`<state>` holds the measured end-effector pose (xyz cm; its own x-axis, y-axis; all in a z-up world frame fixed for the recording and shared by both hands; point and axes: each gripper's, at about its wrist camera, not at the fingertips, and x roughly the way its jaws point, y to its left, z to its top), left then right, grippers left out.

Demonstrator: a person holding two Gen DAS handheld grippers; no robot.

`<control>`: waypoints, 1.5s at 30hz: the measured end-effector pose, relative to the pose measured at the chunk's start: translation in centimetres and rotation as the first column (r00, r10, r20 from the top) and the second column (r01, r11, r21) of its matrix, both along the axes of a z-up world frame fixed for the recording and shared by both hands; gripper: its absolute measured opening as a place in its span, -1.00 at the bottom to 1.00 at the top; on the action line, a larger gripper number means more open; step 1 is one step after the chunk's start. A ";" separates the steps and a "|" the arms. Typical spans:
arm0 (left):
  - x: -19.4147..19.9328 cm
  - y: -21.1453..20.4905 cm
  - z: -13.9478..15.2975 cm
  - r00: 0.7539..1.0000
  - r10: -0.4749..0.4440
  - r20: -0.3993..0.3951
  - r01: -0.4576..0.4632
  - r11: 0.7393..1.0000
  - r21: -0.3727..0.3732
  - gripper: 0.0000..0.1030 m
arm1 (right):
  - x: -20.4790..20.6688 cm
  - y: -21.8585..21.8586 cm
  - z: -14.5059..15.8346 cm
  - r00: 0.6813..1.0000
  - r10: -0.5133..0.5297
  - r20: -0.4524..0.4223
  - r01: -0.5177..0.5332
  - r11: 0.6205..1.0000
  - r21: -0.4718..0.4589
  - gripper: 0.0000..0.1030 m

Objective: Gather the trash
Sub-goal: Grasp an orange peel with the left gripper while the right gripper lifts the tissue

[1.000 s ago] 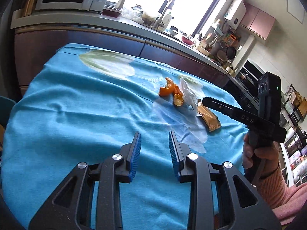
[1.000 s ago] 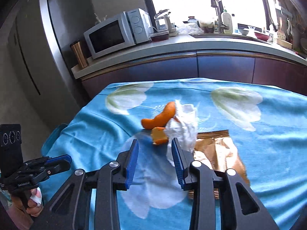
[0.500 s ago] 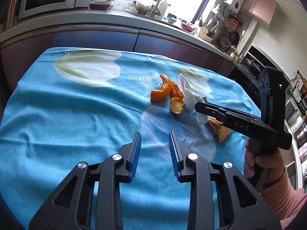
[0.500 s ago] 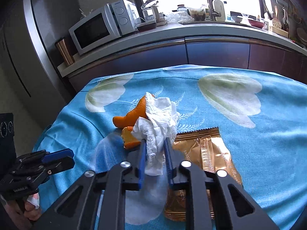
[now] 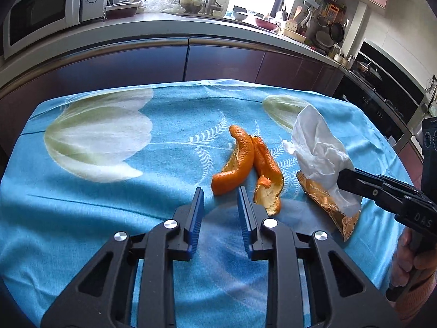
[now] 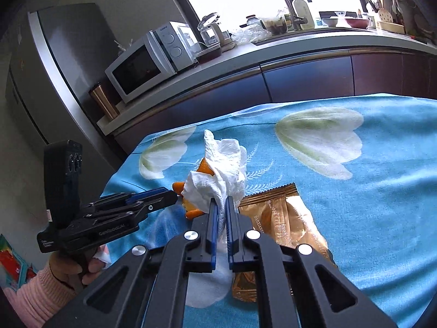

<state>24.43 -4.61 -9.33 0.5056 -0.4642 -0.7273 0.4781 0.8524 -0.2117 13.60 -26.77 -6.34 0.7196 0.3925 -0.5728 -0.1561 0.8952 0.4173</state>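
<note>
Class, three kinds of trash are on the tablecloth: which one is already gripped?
The white tissue, pinched in the right tool; peel and wrapper lie untouched.

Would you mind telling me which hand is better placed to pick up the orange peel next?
Left, probably. The left gripper is closing just short of the orange peel with nothing between its fingers, while the right gripper is already clamped on the tissue.
</note>
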 end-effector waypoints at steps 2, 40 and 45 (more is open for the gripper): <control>0.4 -0.5 -0.1 1.000 -0.011 0.001 0.011 1.000 0.008 -0.53 | 0.0 -0.3 -0.1 1.000 0.002 -0.003 -0.002 1.000 0.008 -0.91; -11.5 12.8 3.3 0.976 0.189 0.107 -0.176 0.977 -0.122 -0.84 | -2.3 6.2 0.9 0.982 0.184 0.044 -0.185 0.982 0.019 -0.90; -13.5 15.8 3.5 0.964 0.245 0.099 -0.227 0.961 -0.159 -0.84 | -2.8 8.4 1.1 0.970 0.239 0.052 -0.240 0.971 0.014 -0.91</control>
<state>10.97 11.23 -5.86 0.6910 -0.4173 -0.5903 0.2956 0.9083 -0.2960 10.81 -18.33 -5.24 0.6303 0.5681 -0.5292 -0.3859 0.8207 0.4214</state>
